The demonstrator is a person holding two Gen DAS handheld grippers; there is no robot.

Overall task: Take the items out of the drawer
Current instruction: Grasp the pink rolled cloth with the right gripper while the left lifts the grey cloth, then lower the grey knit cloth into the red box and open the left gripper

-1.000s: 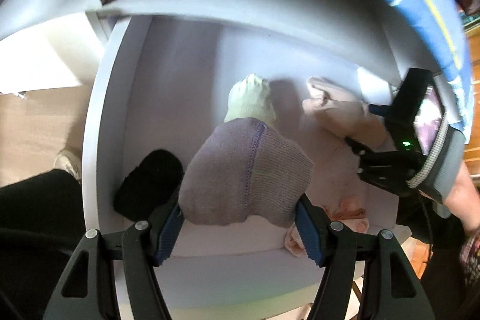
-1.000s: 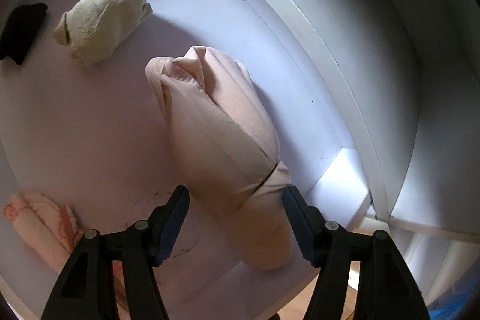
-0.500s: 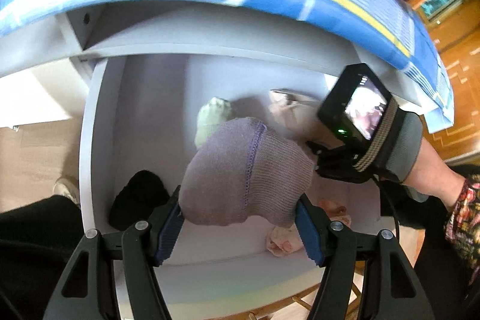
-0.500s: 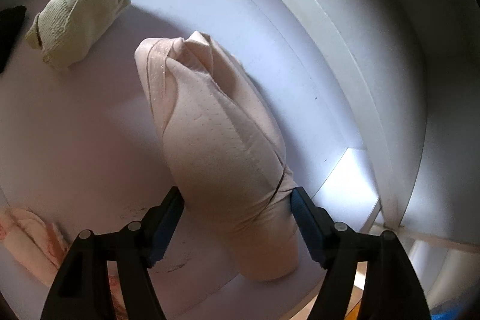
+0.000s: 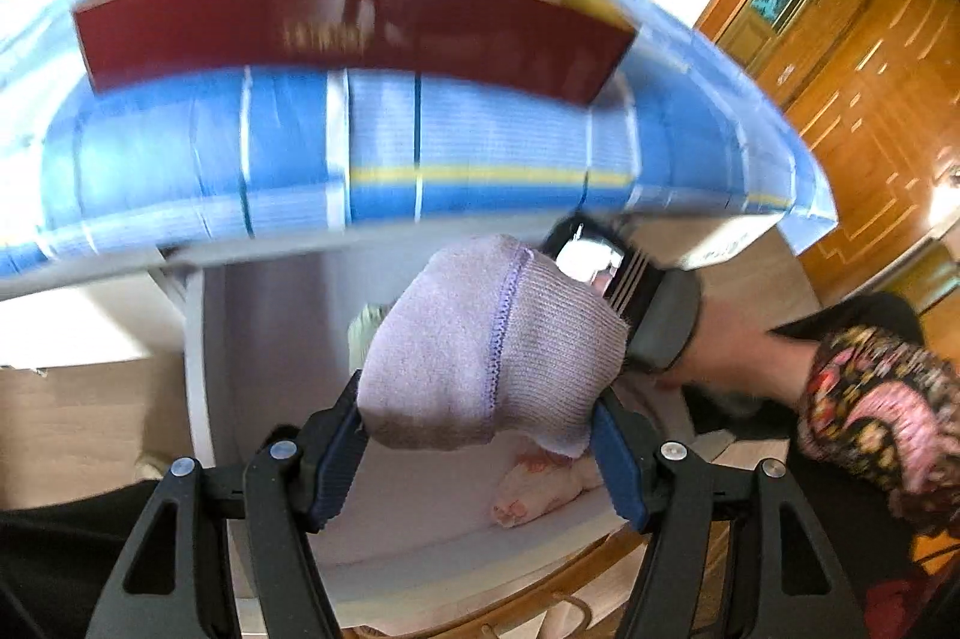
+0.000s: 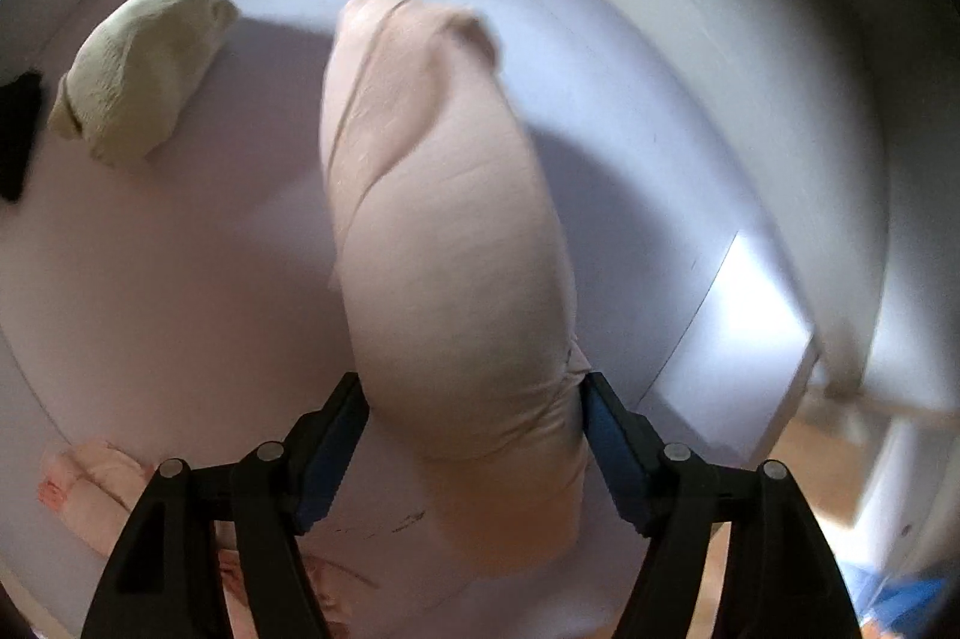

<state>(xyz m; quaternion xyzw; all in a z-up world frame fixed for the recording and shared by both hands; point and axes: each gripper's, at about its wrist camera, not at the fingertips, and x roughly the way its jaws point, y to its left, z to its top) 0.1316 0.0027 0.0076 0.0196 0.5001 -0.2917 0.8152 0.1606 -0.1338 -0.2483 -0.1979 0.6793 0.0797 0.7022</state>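
While the white drawer (image 5: 198, 387) stands open, the left gripper (image 5: 480, 450) holds a lilac knitted bundle (image 5: 486, 345) squeezed between its jaws, raised above the drawer. To the right, inside the drawer, the right gripper (image 6: 474, 450) has its jaws closing on a pale pink roll (image 6: 444, 231), whose lower end sits between them.

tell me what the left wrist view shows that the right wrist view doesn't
Only the left wrist view: the left gripper clamped on a purple knit bundle, the blue striped cloth with a red box on it, a flowered sleeve, wooden cabinets.

Only the right wrist view: the right gripper closing on a long beige bundle between its pads, and a black item.

Both: the white drawer, a pale green sock bundle, a pink bundle.
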